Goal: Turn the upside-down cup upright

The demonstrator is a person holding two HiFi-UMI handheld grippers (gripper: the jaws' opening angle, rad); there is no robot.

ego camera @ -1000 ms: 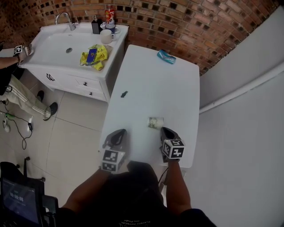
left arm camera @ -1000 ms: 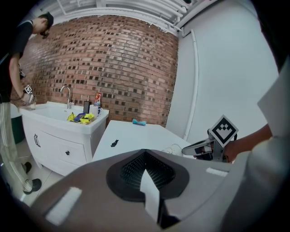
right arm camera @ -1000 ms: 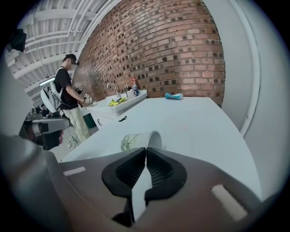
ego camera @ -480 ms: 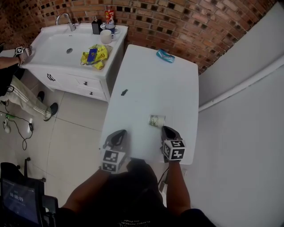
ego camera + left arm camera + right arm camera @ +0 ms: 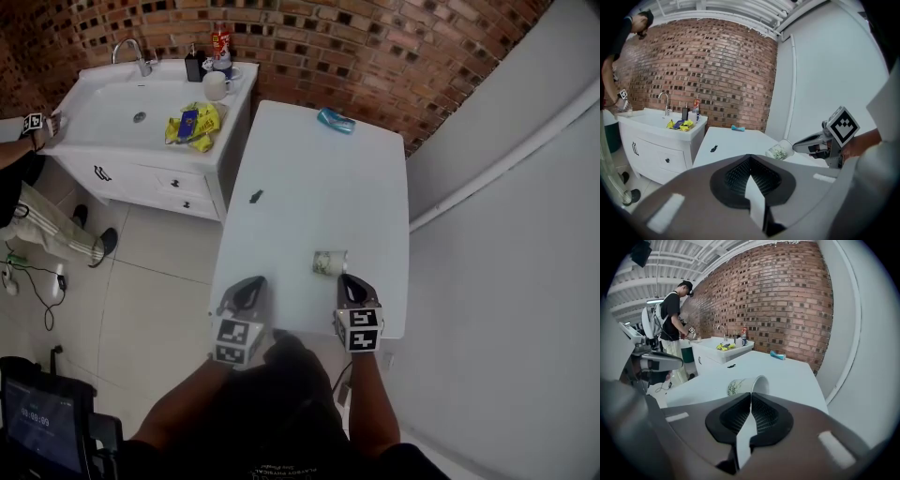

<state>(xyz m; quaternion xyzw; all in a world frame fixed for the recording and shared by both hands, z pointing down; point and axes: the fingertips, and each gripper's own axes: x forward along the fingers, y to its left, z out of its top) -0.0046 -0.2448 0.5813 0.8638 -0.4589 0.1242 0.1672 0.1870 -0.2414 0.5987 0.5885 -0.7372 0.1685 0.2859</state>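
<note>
While the cup (image 5: 329, 263) lies on its side near the front edge of the bench (image 5: 309, 169), bare top beyond, the left hand-held gripper (image 5: 247, 287) and right hand-held gripper (image 5: 352, 284) stay closed, empty.

Head view: high above near end of table (image 5: 319, 178), looking steeply down, wall (image 5: 375, 47) at top. Both gripper views: low at near edge, facing along table toward wall; right one close to cup (image 5: 741, 386). All three share table, cup, sink (image 5: 94, 112).

No text readable — all too small
</note>
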